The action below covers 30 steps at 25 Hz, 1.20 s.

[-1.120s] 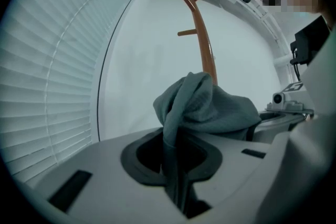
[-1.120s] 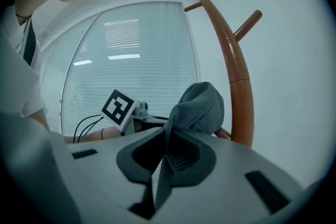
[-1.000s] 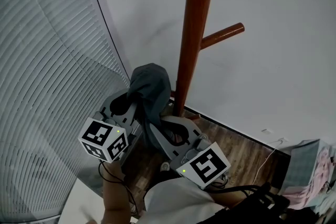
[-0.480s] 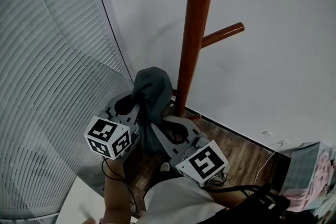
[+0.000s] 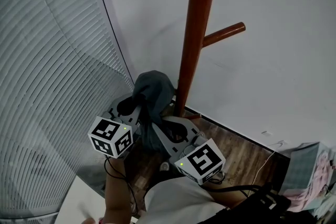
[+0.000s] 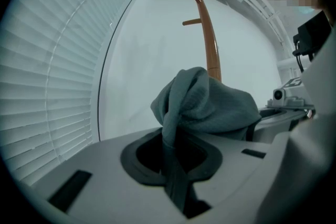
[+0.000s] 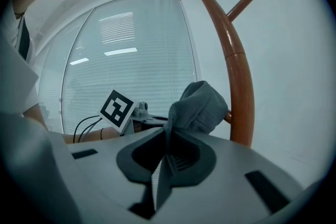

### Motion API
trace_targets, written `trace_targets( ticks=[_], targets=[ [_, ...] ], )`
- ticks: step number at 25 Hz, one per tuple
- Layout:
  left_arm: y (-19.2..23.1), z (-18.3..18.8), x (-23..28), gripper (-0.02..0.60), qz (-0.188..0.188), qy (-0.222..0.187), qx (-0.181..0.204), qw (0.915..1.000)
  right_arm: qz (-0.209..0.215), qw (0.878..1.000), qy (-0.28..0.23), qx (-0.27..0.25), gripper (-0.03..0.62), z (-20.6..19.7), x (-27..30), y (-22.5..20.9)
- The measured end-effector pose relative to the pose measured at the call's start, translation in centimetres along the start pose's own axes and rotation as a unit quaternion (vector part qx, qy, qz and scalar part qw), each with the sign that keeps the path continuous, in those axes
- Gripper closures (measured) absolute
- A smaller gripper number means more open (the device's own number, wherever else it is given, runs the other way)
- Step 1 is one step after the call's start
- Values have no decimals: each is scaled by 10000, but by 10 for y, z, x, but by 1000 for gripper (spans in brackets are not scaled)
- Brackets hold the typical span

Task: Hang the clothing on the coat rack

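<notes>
Both grippers hold one bunched grey-blue garment [image 5: 153,89] low beside the brown pole of the coat rack [image 5: 191,34], above the wooden floor [image 5: 247,152], with window blinds [image 5: 47,86] at the left. The left gripper [image 6: 173,165] has its jaws clamped on a narrow fold of the garment, which rises from between them into a rounded heap. The right gripper [image 7: 163,160] is likewise closed on a thin pleat of the same cloth, and the garment sits well below the side peg [image 5: 223,34], not yet hung on it.
</notes>
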State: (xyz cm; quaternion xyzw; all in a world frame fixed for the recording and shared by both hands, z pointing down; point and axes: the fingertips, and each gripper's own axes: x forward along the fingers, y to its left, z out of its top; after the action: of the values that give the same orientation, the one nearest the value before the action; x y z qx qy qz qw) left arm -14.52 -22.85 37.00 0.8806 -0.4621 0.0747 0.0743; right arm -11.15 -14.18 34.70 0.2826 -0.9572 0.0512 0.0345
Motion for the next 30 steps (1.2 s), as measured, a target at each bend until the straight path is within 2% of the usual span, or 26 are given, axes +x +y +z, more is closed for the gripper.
trace_targets(
  ticks=[12, 24, 30],
  targets=[
    [1, -17, 4, 534, -11, 45, -110, 9999, -68, 9997, 210, 58, 562, -16, 2, -4],
    [-6, -22, -1, 532, -108, -137, -274, 9995, -117, 9994, 314, 99, 562, -20, -4, -5],
    [-3, -28, 1, 526, -122, -46, -307, 9994, -160, 9989, 405, 198, 562, -25, 2, -10]
  ],
)
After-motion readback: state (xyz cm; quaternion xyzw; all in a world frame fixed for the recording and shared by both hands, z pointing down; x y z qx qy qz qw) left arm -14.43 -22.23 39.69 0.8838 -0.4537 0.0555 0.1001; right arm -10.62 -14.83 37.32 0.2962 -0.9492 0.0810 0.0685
